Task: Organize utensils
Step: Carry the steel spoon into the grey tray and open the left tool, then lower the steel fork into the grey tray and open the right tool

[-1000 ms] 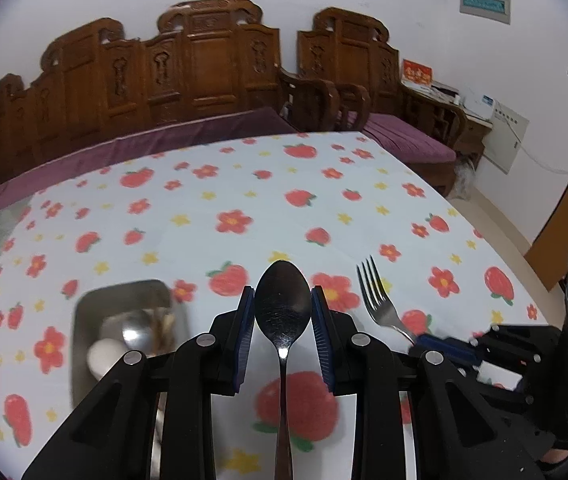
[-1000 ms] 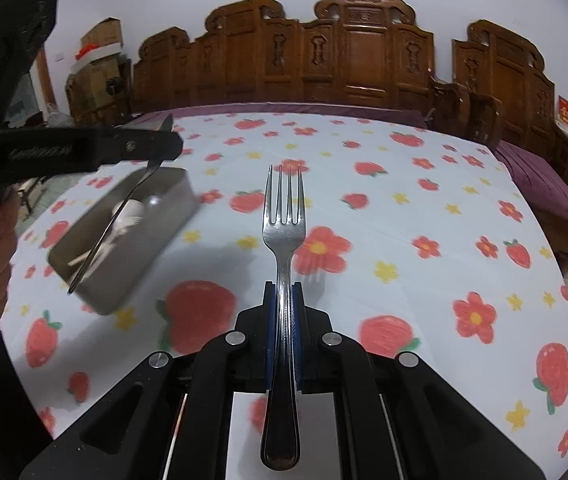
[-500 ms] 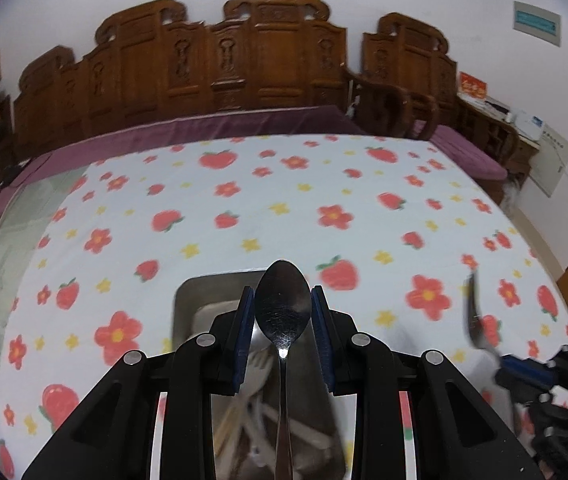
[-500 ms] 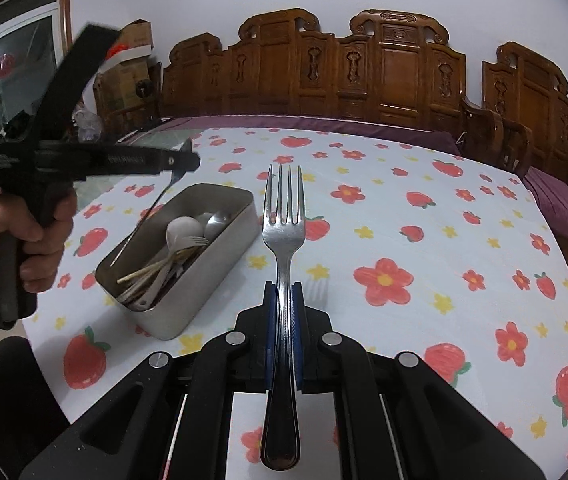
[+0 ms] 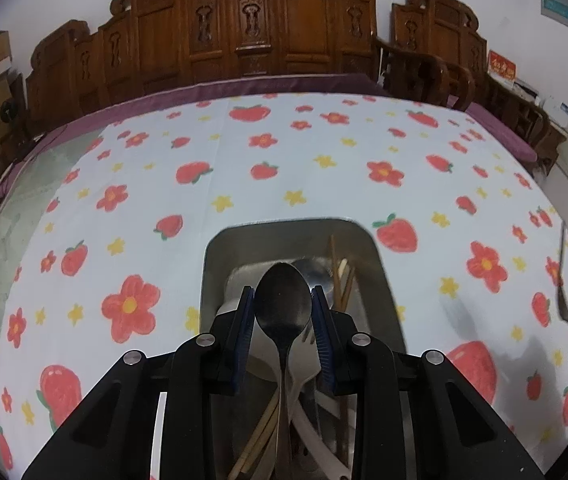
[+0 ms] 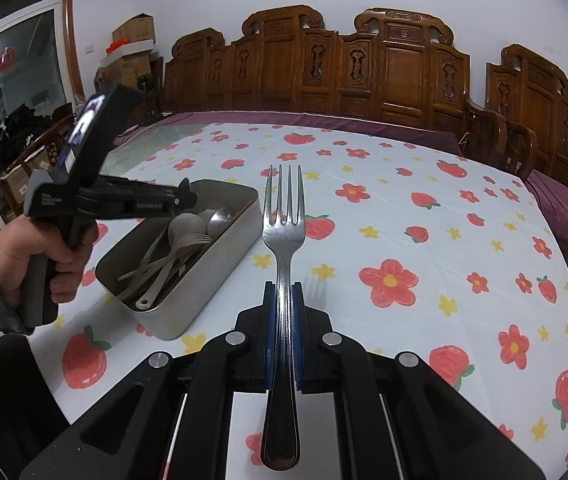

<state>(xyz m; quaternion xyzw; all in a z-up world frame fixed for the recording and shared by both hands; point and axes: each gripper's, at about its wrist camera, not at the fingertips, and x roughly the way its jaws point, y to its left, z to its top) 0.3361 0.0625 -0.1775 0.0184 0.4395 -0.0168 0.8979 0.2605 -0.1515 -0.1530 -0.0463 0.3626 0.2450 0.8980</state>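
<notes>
On the table (image 6: 424, 240), under a smooth white cloth printed with red strawberries, flowers and small yellow stars, sits a rectangular metal tin (image 6: 188, 280) with rounded corners and dull brushed walls, already holding a loose heap of pale spoons, forks and thin chopsticks. The step in hand looks like the drop-off: the left gripper (image 5: 283, 322) hangs right over the open tin, tilted down, its blue ribbed pads clamped on the edges of a dark, polished steel spoon (image 5: 283, 308), bowl forward and slim handle running back between the fingers. To finish, I judge it needs to come a little lower, line the spoon up with the tin's long side, and let the jaws part so it slides in among the rest without clattering out. The right gripper (image 6: 283, 320) waits beside the tin, above the cloth, its jaws pressed tight on the narrow neck of a shiny four-tined fork (image 6: 283, 240), whose rounded handle end points back toward the camera; that one probably goes in afterwards.
</notes>
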